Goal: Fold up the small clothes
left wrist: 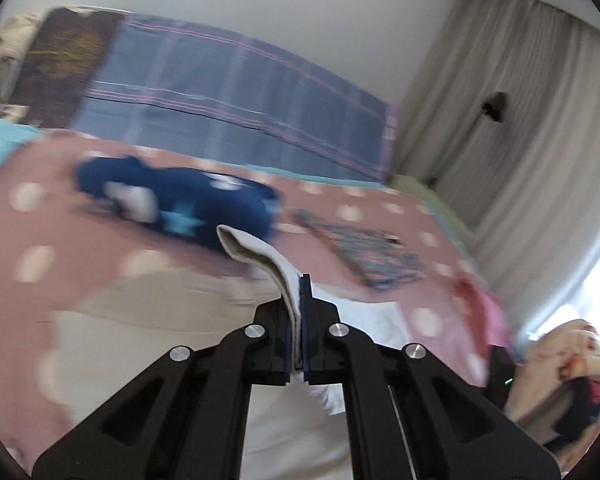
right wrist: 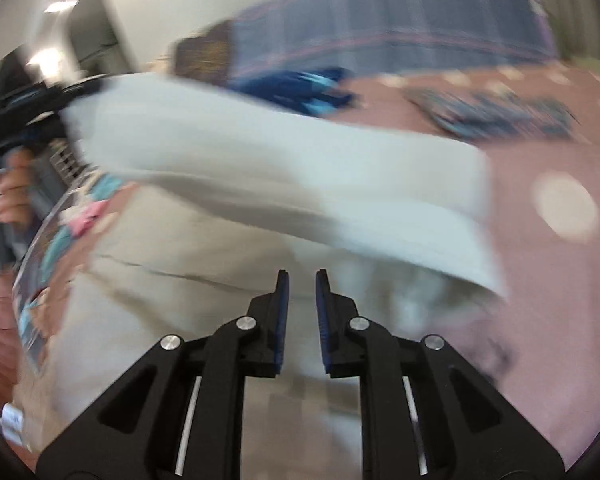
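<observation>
My left gripper (left wrist: 301, 280) is shut on an edge of a cream-white garment (left wrist: 256, 256); a fold of it sticks up past the fingertips. In the right wrist view the same garment (right wrist: 260, 168) stretches as a pale band across the bed, lifted at the far left where the left gripper (right wrist: 28, 108) holds it. My right gripper (right wrist: 301, 276) is open and empty, its jaws a small gap apart above the beige lower part of the garment (right wrist: 180, 280). Both views are motion-blurred.
The bed has a pink cover with white dots (left wrist: 100, 248). A navy garment with a light blue star (left wrist: 180, 204) and a folded patterned blue-grey piece (left wrist: 372, 252) lie on it. A plaid headboard cover (left wrist: 236, 92) and curtains (left wrist: 520, 120) stand behind.
</observation>
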Demonstrator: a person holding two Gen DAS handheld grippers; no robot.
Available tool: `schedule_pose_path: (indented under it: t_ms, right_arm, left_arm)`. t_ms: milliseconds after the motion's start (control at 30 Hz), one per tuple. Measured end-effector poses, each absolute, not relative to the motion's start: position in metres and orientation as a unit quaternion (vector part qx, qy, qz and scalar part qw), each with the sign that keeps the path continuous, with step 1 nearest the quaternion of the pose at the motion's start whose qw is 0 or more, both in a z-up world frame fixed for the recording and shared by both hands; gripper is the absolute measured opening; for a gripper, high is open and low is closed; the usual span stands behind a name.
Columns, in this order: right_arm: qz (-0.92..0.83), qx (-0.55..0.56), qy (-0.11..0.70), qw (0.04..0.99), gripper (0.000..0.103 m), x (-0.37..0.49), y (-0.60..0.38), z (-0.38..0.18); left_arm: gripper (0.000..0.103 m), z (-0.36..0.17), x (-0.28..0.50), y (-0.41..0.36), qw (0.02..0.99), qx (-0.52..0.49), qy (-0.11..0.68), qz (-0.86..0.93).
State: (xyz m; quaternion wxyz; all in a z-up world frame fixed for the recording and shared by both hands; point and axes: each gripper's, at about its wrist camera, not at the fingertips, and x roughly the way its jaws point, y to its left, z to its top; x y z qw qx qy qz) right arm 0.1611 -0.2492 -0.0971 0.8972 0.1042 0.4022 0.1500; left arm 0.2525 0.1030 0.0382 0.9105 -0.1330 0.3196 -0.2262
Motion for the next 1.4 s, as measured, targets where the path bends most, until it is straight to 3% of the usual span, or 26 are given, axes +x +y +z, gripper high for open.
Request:
schedule_pose_path:
  t_ms: [200,367,467,567,767,833,900,1067,1300,1400]
  right_arm:
    - [0.133,0.103,0.426,0.889,0.014,0.158,-0.256,-0.118]
    - [0.136,0.072,0.422,0.893,0.03,0.149,-0.246,-0.11]
    - [0.139,0.064,0.414,0.897,0.035,0.142,-0.245,-0.102]
    - [0.148,0.081,0.401,0.9,0.048,0.137,-0.251,-0.091]
    - [0.127,0.101,0.373,0.913,0.06,0.157,-0.271,-0.069]
    - [0.116,0.127,0.384,0.907,0.06,0.182,-0.28,-0.071]
    - [0.102,0.157,0.4,0.897,0.06,0.209,-0.289,-0.078]
    - [0.081,0.177,0.429,0.882,0.061,0.26,-0.29,-0.098]
    - [0.098,0.256,0.433,0.859,0.062,0.305,-0.305,-0.114]
    - [0.092,0.242,0.436,0.862,0.059,0.318,-0.303,-0.111]
  left_arm:
    - [0.003,-0.026,0.26,0.176,0.904,-0.144,0.383,-0.123]
    - [0.004,-0.082,0.263,0.2,0.886,-0.148,0.431,-0.089]
    - [0.01,-0.096,0.265,0.198,0.885,-0.13,0.441,-0.073]
    - [0.03,-0.103,0.26,0.207,0.89,-0.107,0.443,-0.033]
    - [0.034,-0.085,0.243,0.216,0.905,-0.095,0.415,-0.019]
    - [0.039,-0.082,0.243,0.201,0.908,-0.066,0.412,-0.03]
    - [0.053,-0.084,0.249,0.185,0.909,-0.035,0.414,-0.03]
    - [0.061,-0.1,0.272,0.174,0.898,-0.007,0.439,-0.014]
    - [0.065,-0.093,0.328,0.219,0.884,-0.128,0.449,-0.02]
    - [0.065,-0.093,0.352,0.223,0.884,-0.128,0.45,0.004]
